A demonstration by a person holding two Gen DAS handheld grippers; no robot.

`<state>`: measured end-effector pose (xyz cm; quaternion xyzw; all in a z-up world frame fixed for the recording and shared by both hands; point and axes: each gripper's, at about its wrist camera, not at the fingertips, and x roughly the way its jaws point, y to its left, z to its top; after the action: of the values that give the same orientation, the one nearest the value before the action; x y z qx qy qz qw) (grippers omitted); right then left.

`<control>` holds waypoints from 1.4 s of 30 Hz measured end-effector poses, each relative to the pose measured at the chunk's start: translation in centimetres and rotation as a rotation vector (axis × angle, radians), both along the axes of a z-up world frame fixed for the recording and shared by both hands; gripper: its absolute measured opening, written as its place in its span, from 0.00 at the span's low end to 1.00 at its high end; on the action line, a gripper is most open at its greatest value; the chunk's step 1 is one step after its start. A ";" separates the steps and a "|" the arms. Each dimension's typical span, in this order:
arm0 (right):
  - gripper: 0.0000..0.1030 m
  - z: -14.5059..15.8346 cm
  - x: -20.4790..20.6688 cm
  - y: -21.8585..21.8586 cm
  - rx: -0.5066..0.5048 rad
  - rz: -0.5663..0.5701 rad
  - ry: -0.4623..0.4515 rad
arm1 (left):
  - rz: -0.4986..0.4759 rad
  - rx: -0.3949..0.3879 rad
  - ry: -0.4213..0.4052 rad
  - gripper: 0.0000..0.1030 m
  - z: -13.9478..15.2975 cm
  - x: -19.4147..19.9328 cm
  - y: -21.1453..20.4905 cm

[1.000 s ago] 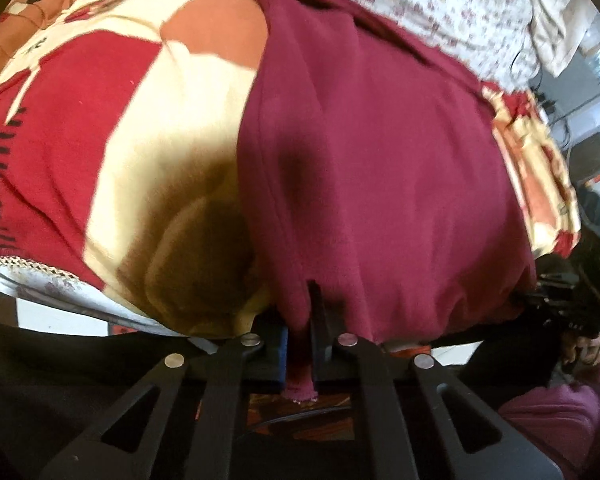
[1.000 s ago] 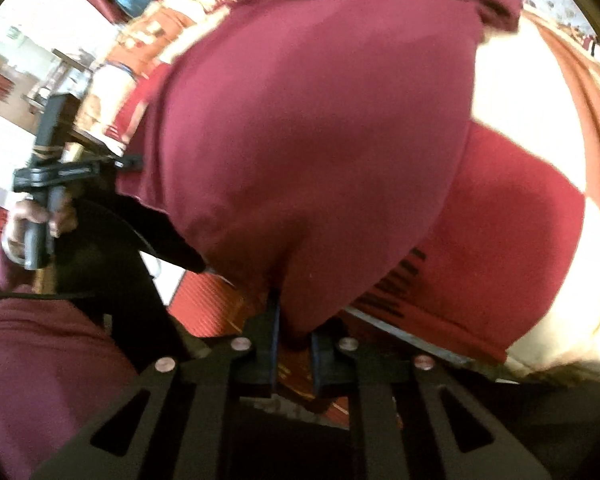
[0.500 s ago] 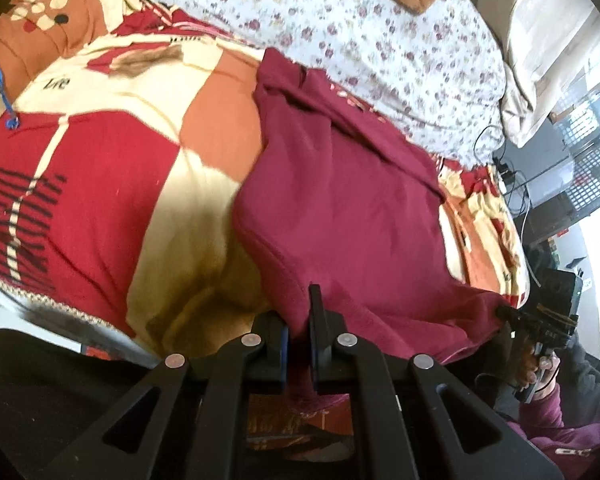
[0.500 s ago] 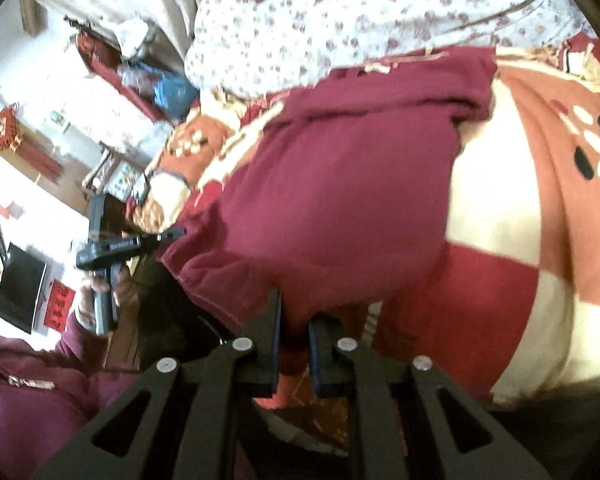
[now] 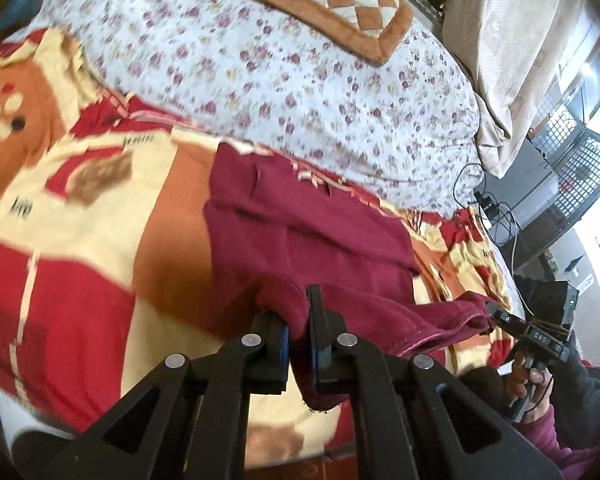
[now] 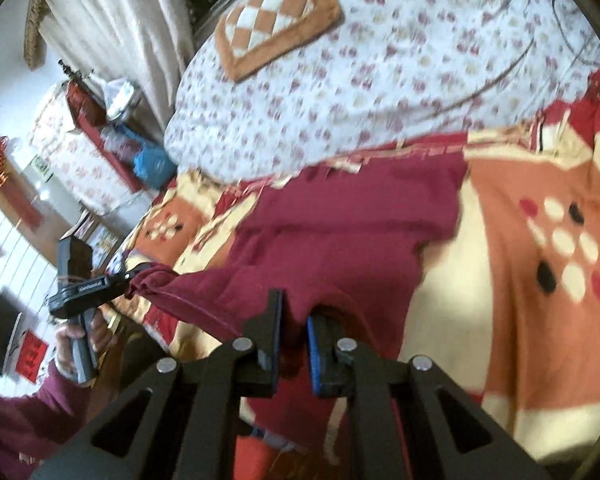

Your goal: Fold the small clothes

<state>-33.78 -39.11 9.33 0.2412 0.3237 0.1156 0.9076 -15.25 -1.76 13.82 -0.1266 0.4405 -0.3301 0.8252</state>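
Observation:
A maroon garment (image 5: 308,224) lies spread on a red, cream and orange blanket (image 5: 80,240) on the bed. My left gripper (image 5: 298,316) is shut on the garment's near hem corner, lifted a little off the blanket. My right gripper (image 6: 296,312) is shut on the other near corner of the same garment (image 6: 340,236). Each view shows the other gripper at the far end of the hem: the right one in the left wrist view (image 5: 496,316), the left one in the right wrist view (image 6: 134,278). The hem hangs taut between them.
A floral quilt (image 5: 300,60) with a brown checked cushion (image 5: 332,4) lies beyond the garment. Curtains (image 5: 512,40) and cables (image 5: 496,208) are to the right. In the right wrist view a cluttered shelf (image 6: 112,132) stands left of the bed.
Both grippers have lifted the near hem and carried it away from the bed edge towards the far end. The garment now looks shorter and more of the quilt is in view.

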 end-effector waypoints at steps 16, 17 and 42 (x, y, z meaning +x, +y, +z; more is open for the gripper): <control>0.10 -1.4 14.7 -6.3 -0.054 -0.167 0.055 | 0.060 0.062 0.008 0.00 -3.1 15.3 -7.7; 0.10 -1.9 15.7 -7.0 -0.047 -0.179 0.065 | 0.061 0.068 0.013 0.00 -3.5 16.3 -8.2; 0.58 -3.7 20.4 -11.6 0.059 -0.252 0.029 | 0.030 0.038 0.089 0.25 -5.5 23.1 -10.6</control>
<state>-13.34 -50.66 5.63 0.3080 0.3003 0.0066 0.9027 7.84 -12.38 8.31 -0.1320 0.4809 -0.3034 0.8119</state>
